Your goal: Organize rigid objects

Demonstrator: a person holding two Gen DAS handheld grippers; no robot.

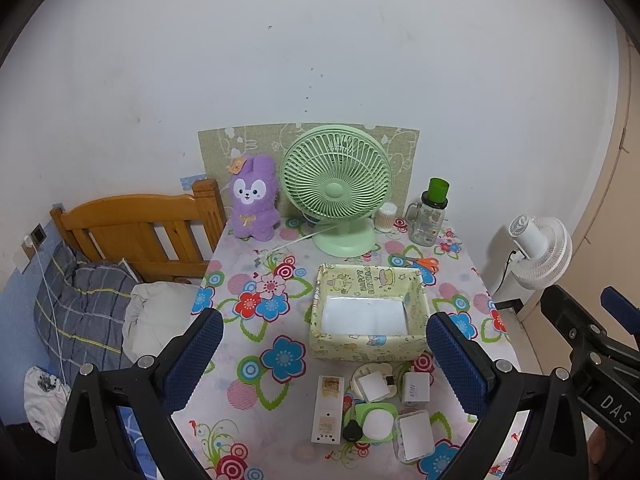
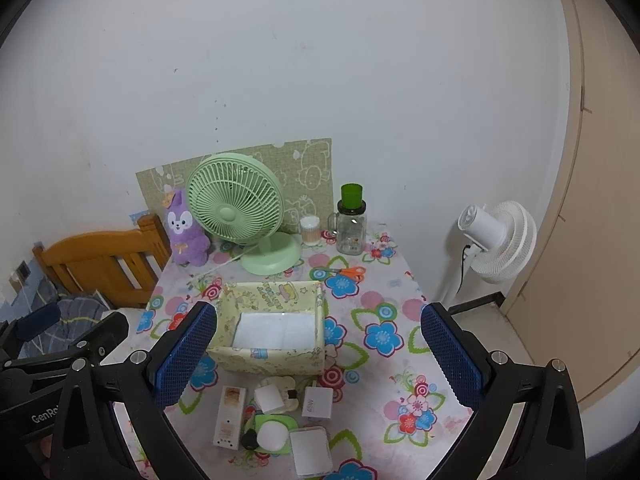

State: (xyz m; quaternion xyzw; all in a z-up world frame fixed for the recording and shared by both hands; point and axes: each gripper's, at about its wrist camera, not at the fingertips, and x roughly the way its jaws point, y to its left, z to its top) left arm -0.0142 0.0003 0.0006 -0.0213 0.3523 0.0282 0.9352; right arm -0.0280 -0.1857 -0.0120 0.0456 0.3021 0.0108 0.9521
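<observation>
Flowered bench: small rigid items, chargers included, lie just before the empty box, below both wide-open, empty grippers, left and right; right sits slightly off.

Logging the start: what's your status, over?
Both grippers, left and right, open, holding nothing. Yellow box holds no items; small items on the cloth in front. Nothing in the way.

Soft, even indoor light fills both views, bright on the white wall with only faint shadows. Fisheye distortion bends the edges, and black vignetting cuts the corners at 2 and 10 o'clock. Focus is sharp, without glare.
</observation>
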